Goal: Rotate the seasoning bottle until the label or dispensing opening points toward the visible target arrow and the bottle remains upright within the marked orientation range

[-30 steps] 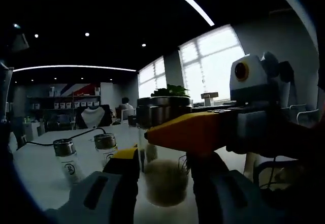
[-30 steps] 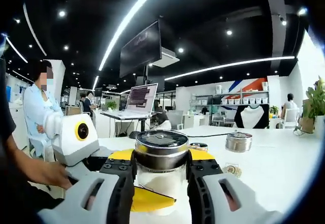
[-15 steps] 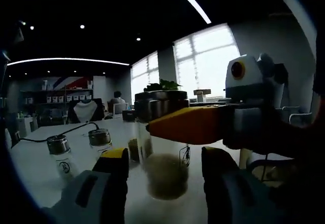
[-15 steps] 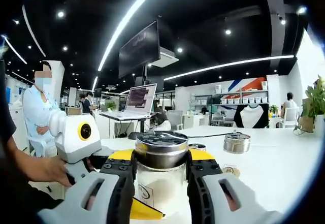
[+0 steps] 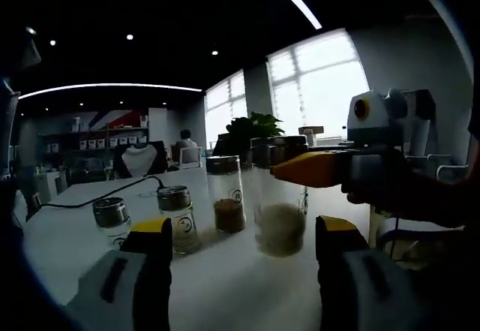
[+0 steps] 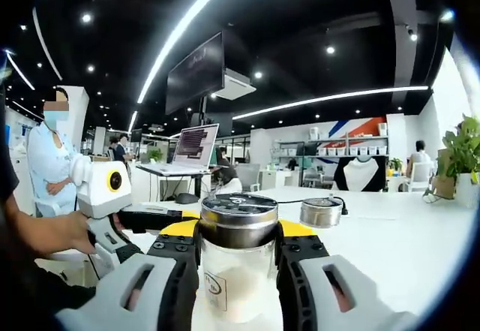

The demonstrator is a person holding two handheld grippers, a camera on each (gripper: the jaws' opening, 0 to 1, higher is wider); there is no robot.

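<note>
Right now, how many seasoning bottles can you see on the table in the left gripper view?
4: two short bottles at left, one brown-filled bottle behind them, and the one held by the right gripper. More may be hidden.

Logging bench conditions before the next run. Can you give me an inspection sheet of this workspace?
Surface: white table, bare in front.
Job's things: seasoning bottle upright, metal cap on, pale contents; no target arrow seen.
Clutter: three more capped bottles stand in a row.
Grippers: right gripper shut on the seasoning bottle; left gripper open, its fingers apart from the bottles.
Cables: black cable across the table.
Surroundings: potted plant, windows, laptop, person seated.
</note>
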